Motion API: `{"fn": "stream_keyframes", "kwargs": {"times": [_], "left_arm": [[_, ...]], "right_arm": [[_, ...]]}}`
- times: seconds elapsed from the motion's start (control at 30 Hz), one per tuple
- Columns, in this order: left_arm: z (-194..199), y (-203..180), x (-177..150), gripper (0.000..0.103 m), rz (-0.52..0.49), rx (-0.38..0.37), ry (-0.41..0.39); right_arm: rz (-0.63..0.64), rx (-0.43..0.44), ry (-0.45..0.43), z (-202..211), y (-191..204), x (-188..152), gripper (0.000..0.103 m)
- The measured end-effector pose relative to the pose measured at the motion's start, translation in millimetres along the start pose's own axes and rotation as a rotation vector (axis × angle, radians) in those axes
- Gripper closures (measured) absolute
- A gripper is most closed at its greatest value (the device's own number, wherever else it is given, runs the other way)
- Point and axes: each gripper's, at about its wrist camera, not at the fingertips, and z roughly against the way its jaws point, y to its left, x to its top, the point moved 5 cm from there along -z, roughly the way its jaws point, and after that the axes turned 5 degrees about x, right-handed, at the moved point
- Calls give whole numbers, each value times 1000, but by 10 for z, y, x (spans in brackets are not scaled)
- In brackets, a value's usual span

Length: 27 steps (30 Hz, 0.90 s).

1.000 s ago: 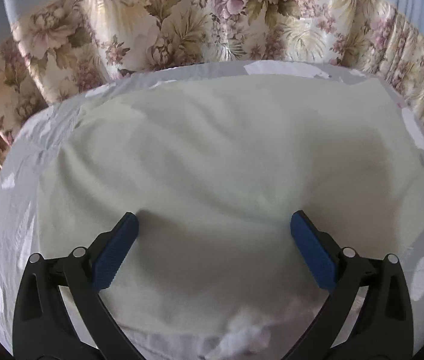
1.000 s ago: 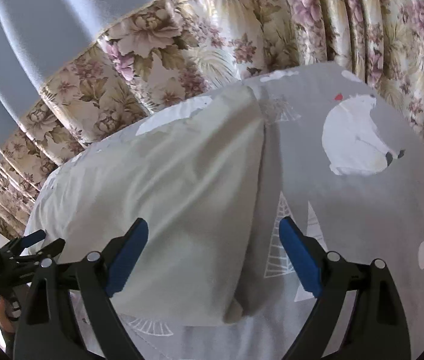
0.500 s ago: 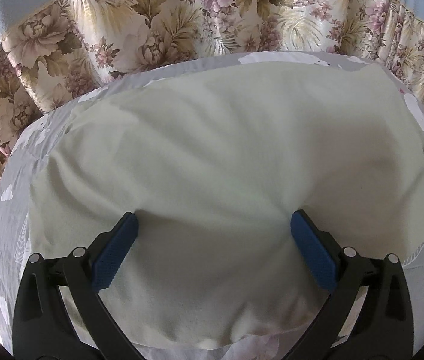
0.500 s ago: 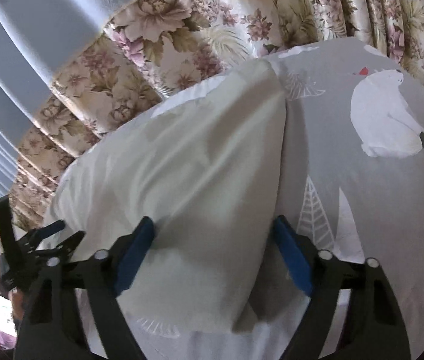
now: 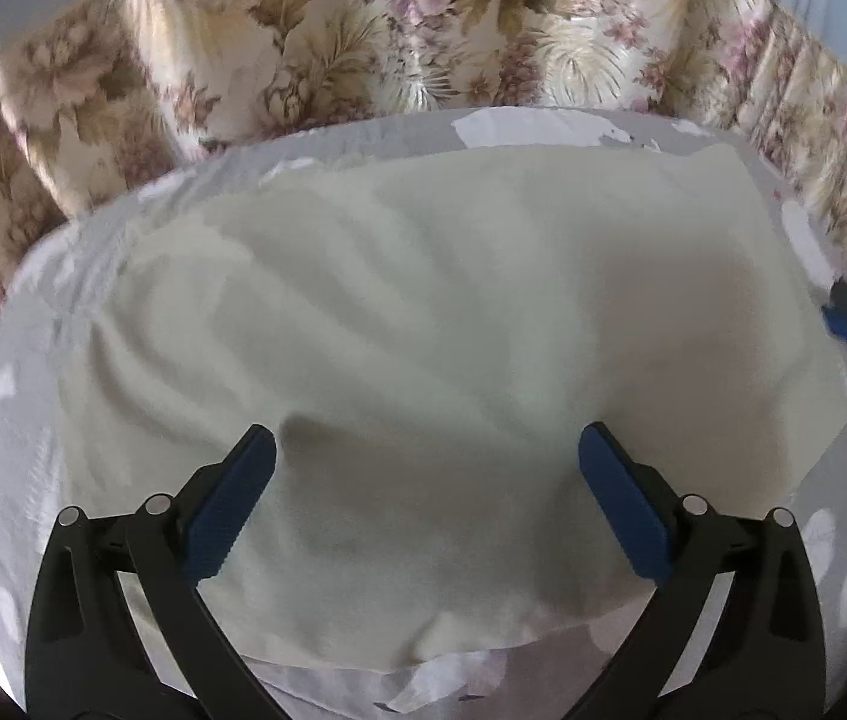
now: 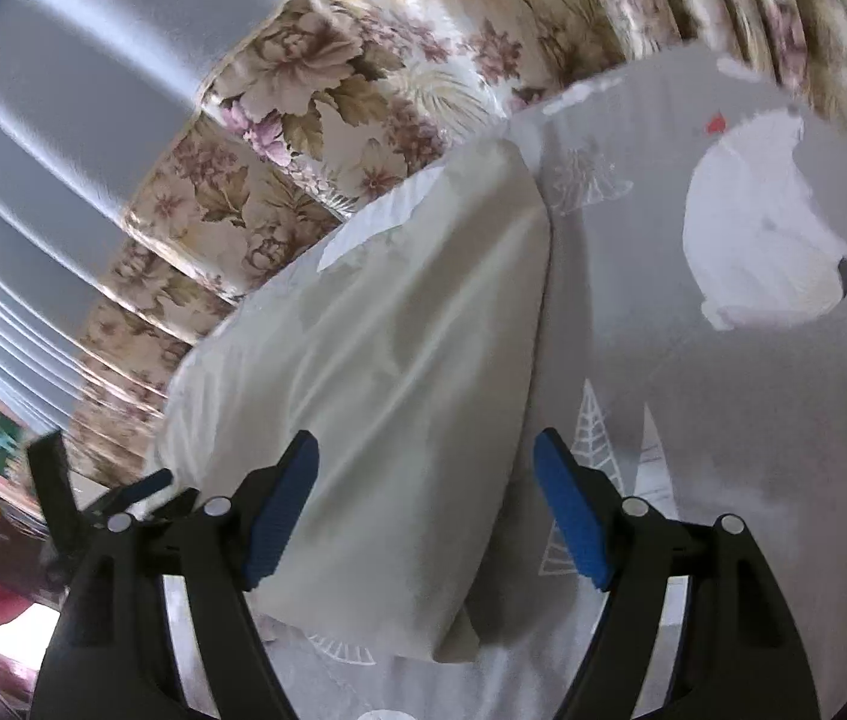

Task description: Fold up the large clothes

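Left wrist view: your left gripper (image 5: 426, 495) hangs over the pale cream garment (image 5: 423, 324), jaws spread wide and pressing on nothing. The garment lies folded into a broad slab on the grey printed bedsheet (image 5: 21, 396), its near edge just below the fingers. Your right gripper (image 6: 426, 501) straddles the garment's right-hand fold edge, jaws parted, with cloth between them but not pinched (the left pad may brush the fabric; contact cannot be confirmed).

Step in hand, by judgement: positioning both grippers at the near edge for a further fold. The next move calls for lowering each gripper until the pads flank the stacked layers, then closing on all layers together so none slips out.

Materials: the garment is thin, matt woven cloth with soft radiating creases. The bedsheet is smooth and grey, printed with a white bear (image 6: 777, 228) and line-drawn trees. Behind it hangs a glossy, pleated floral curtain (image 5: 363, 30).
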Motion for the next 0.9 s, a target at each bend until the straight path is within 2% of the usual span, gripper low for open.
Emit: {"fn": "stream_keyframes", "kwargs": {"times": [0.13, 0.27, 0.33, 0.47, 0.6, 0.73, 0.9], "left_arm": [[-21, -26, -3, 3, -18, 26, 14], [-56, 4, -23, 3, 3, 21, 35], [-61, 16, -30, 3, 12, 19, 39], [-45, 7, -48, 3, 3, 34, 33], [-24, 12, -58, 3, -2, 37, 31], [-35, 19, -60, 3, 9, 27, 36], [-44, 25, -61, 3, 8, 20, 36]], "right_arm": [[-14, 10, 27, -24, -95, -50, 33], [3, 31, 32, -30, -45, -123, 38], [11, 39, 36, -50, -14, -169, 44], [25, 11, 27, -122, 11, -148, 46], [80, -4, 1, -175, 189, -65, 65], [184, -37, 14, -268, 493, -27, 65], [233, -2, 84, -391, 659, -1, 65]]}}
